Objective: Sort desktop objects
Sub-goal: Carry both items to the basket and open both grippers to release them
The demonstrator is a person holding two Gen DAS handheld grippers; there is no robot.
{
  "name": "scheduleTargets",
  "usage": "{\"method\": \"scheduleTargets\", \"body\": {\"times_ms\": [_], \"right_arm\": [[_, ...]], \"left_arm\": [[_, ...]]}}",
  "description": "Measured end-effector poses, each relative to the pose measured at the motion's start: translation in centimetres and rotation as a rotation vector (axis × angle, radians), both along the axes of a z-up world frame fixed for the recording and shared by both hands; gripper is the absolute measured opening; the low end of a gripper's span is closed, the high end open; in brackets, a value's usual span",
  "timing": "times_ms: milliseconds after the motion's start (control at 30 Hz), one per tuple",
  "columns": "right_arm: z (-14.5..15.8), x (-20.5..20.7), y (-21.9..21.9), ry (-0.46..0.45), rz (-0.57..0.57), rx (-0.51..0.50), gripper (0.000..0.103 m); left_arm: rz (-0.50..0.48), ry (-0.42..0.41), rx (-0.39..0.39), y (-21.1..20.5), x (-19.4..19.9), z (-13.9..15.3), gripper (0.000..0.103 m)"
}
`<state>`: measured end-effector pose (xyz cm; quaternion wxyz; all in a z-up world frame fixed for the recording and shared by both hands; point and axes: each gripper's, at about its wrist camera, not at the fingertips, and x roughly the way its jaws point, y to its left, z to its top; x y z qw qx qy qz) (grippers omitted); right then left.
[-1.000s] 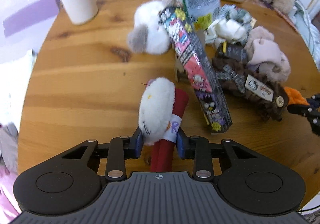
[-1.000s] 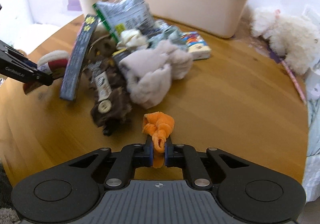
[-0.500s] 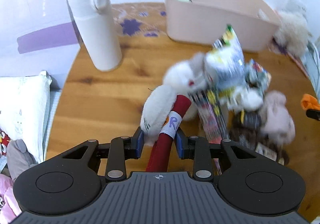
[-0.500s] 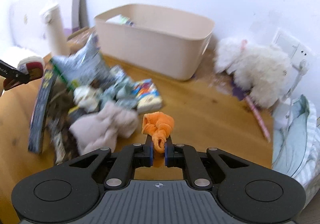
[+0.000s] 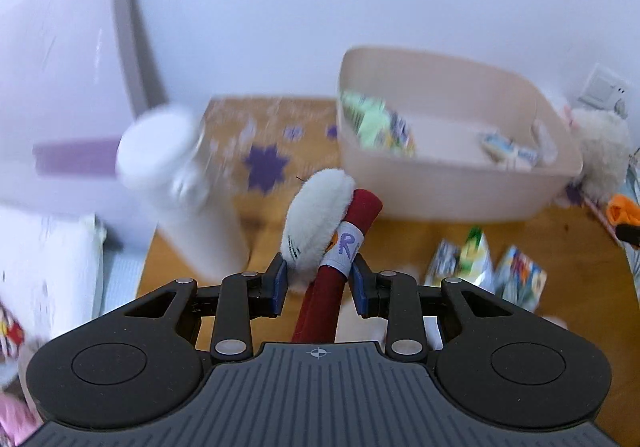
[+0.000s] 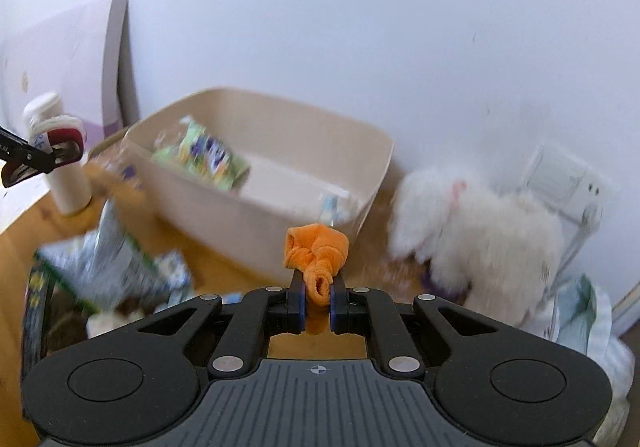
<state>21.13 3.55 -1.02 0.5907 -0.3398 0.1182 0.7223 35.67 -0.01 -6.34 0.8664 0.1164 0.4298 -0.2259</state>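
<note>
My left gripper [image 5: 319, 279] is shut on a white plush toy with a dark red roll [image 5: 320, 223] and holds it in the air, short of the beige bin [image 5: 460, 191]. It also shows in the right wrist view [image 6: 56, 143]. My right gripper [image 6: 318, 295] is shut on an orange cloth [image 6: 316, 251], held above the table in front of the bin [image 6: 256, 223]. The orange cloth shows at the right edge of the left wrist view [image 5: 622, 209]. The bin holds a green snack packet [image 6: 204, 159] and other small packets.
A white bottle [image 5: 180, 187] stands left of the bin on the round wooden table [image 5: 560, 247]. Snack packets [image 5: 480, 267] and a silver bag [image 6: 112, 259] lie in the pile below. A white fluffy plush [image 6: 476, 239] sits right of the bin by the wall.
Both grippers have lifted and tilted up from the pile toward the bin, each still holding its item. The bin's inside has come into view.
</note>
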Motion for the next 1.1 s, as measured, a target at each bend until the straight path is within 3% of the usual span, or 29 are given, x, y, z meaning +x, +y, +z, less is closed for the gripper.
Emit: {"method": "scheduleTargets", "body": {"times_ms": [333,600,967,1033,1067,1100], "right_arm": [[1.9,-1.0,6.3,0.004,-0.019,0.039,0.011],[0.7,-2.6,10.1,-0.004,-0.036,0.006,0.012],[-2.4,-3.9,11.7,0.014,-0.090,-0.062,0.013],[-2.7,-4.2,11.8,0.004,-0.093,-0.067,0.017],[-2.9,-4.3,11.8,-0.004,-0.094,-0.067,0.028],[-2.9,-4.4,11.8,-0.009,-0.095,-0.065,0.033]], "left_arm": [[-0.067,-0.134,0.012,-6.6,4.5,2.4,0.033],[-0.095,-0.156,0.041,-11.5,6.2,1.3,0.033],[-0.098,-0.026,0.032,-15.6,6.8,-2.3,0.033],[-0.093,-0.008,0.028,-15.7,6.9,-2.7,0.033],[-0.090,-0.002,0.026,-15.7,6.9,-2.9,0.034],[-0.089,0.002,0.025,-15.7,6.9,-3.0,0.034]]}}
